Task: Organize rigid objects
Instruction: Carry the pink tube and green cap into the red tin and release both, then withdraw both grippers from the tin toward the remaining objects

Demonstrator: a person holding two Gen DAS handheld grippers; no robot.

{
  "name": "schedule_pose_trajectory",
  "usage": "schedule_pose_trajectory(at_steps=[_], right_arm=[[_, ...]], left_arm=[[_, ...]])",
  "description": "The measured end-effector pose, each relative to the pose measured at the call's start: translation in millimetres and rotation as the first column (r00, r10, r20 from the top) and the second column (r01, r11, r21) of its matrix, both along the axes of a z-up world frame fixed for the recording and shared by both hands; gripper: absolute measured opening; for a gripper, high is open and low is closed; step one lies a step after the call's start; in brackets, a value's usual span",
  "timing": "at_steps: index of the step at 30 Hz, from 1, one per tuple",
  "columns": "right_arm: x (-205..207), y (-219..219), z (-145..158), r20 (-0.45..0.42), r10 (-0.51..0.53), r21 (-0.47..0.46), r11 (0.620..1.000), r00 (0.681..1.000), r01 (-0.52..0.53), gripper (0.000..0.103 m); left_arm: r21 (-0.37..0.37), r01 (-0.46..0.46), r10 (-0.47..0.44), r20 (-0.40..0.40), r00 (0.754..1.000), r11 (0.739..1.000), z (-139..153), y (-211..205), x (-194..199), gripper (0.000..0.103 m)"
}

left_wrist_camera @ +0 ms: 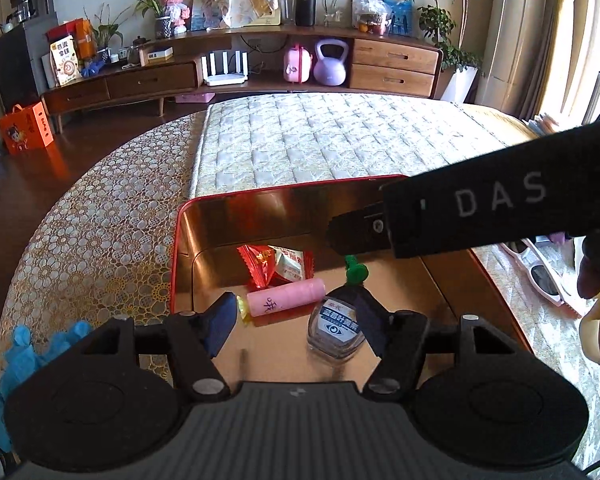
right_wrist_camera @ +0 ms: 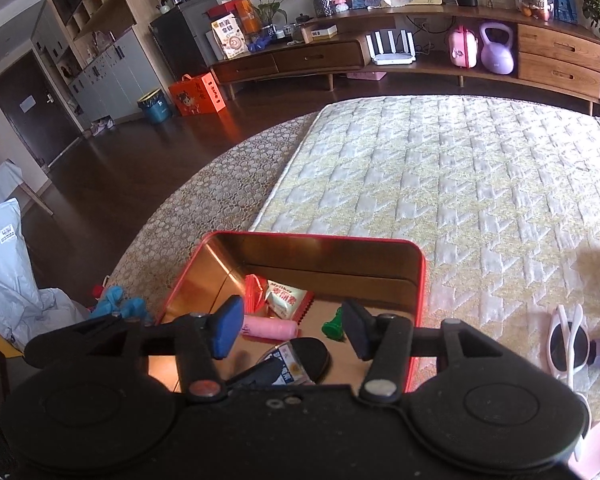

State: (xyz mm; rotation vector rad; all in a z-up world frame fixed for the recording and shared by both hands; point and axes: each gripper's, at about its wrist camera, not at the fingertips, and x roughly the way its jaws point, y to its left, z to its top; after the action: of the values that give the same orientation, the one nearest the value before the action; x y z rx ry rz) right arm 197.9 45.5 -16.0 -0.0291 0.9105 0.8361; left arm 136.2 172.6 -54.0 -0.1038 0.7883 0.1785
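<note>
Sunglasses lie on the bed right of the red tin, nearer the right claw, which hangs half-open and empty; left claw likewise.

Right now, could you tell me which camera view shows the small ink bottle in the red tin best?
The left wrist view. There the ink bottle lies in full sight on the floor of the red tin, its green cap and label visible. In the right wrist view the bottle is mostly hidden behind the gripper body, only part of the label showing.
</note>
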Motion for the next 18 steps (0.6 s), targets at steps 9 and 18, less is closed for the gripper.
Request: schedule_pose_trajectory(at_steps=[9,18], right_arm=[[-33,-35,34,0.064,-0.009,0.061,0.998,0.998,0.005,0.071],[-58,-92,49,0.112,-0.059,0.102,0.994,0.992,0.048,0.088]], left_arm=[[-0.014,0.029,-0.028,0.044,0.999,0.999,21,-21,-22,0.065],[-0.029,0.086,-0.083,0.086,0.993,0.996,41,-56,-39,0.067]])
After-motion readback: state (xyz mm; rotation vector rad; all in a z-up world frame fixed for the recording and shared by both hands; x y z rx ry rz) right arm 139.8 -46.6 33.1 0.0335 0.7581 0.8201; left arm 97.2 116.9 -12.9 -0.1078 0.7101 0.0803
